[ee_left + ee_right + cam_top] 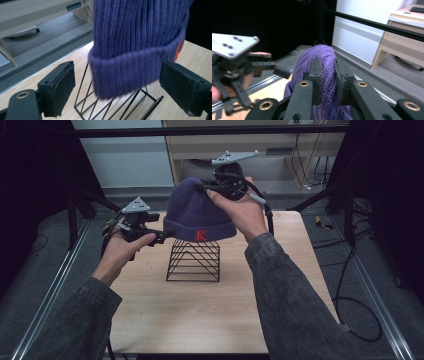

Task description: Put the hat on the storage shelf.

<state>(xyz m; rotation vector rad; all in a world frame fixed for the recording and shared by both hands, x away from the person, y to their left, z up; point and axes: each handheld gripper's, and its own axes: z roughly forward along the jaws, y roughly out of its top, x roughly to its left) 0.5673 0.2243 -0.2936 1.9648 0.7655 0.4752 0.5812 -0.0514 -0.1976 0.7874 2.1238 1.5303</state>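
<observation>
**Inspector:** Report the position of the purple knit beanie [197, 212].

**Assistant:** It sits over the top of the black wire stand [194, 262], which stands on the wooden tabletop [210, 315] near its middle. The folded cuff with a red letter K faces the person. In the left claw's view the cuff hangs free above the wire frame.

**Inspector:** Right claw [210, 187]?

**Assistant:** Closed tight on the crown of the beanie. In its own view both pads press a ridge of purple knit between them. From above, the right hand [242, 212] holds it at the top far side of the hat.

**Inspector:** Left claw [167, 236]?

**Assistant:** Its jaws stand wide apart at the cuff's left edge. In its own view the cuff lies between the two pads, with a clear gap at the left pad; the right pad is just beside the fabric and I cannot tell whether it touches. Nothing is gripped. The left hand [120, 252] holds it level, just above the tabletop.
</observation>
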